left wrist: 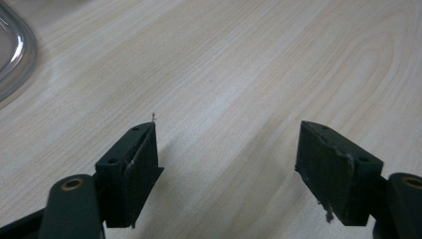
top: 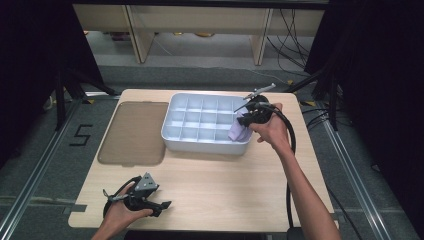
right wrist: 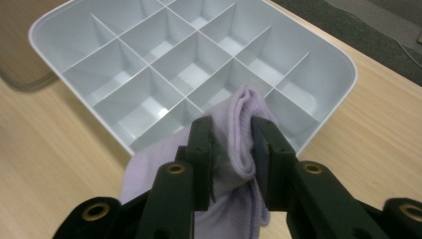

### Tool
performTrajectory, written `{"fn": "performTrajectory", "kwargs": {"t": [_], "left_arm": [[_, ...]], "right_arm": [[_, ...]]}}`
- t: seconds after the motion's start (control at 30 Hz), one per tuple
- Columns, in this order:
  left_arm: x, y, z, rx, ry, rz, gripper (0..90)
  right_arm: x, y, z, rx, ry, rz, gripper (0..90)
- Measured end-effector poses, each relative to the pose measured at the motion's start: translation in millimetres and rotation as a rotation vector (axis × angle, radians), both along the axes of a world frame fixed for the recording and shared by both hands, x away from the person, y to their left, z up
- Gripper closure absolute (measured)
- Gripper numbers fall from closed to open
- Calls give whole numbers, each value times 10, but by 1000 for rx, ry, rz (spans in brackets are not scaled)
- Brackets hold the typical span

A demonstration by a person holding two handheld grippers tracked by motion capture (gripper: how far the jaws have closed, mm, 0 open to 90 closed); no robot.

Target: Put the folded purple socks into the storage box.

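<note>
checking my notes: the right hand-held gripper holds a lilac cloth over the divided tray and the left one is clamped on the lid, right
Not quite. The left hand-held gripper is open over bare table, as the left gripper view shows. The right hand-held gripper does hold the lilac cloth over the divided tray.

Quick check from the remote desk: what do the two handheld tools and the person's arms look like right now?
Both tools are black with two flat, block-like black jaws on arms with brass-coloured rivets. The left tool carries a grey three-cornered plate; the right tool trails a thick black cable down the table. Both forearms are bare, with no sleeves or gloves in view.
</note>
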State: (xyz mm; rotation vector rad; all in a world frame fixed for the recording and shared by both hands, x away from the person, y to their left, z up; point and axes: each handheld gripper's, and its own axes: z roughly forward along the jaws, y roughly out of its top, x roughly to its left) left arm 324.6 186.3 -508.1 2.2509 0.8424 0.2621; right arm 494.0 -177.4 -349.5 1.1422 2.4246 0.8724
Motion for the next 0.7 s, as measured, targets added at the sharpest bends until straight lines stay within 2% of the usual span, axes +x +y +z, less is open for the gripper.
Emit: {"fn": "performTrajectory", "kwargs": {"t": [0.03,0.1,0.13,0.2,0.33,0.43,0.47,0.57,0.63,0.67,0.7], "left_arm": [[3,2,0,7,-5,5,242],[-3,-1,1,1,1,-1,242],[-11,-11,-8,-12,14,14,242],[-11,-10,-10,-9,13,14,242],[-2,2,-5,5,0,13,242],[-3,3,-7,3,1,11,242],[-1,6,-7,9,0,12,242],[-1,7,-8,6,3,3,242],[-4,6,-10,4,5,9,242],[-1,5,-13,8,1,15,242],[-1,6,-12,10,2,12,242]], "right_arm": [[39,5,-12,-8,-15,-9,722],[84,9,-27,-14,-7,-21,722],[112,10,-45,-18,-6,-29,722],[151,17,-76,-15,5,-50,722],[238,29,-157,-34,6,-50,722],[280,53,-212,-61,18,-71,722],[305,45,-236,-83,4,-59,722],[326,68,-287,-129,10,-77,722],[315,90,-309,-127,22,-82,722],[323,89,-328,-142,9,-72,722],[318,103,-351,-154,20,-75,722]]}}
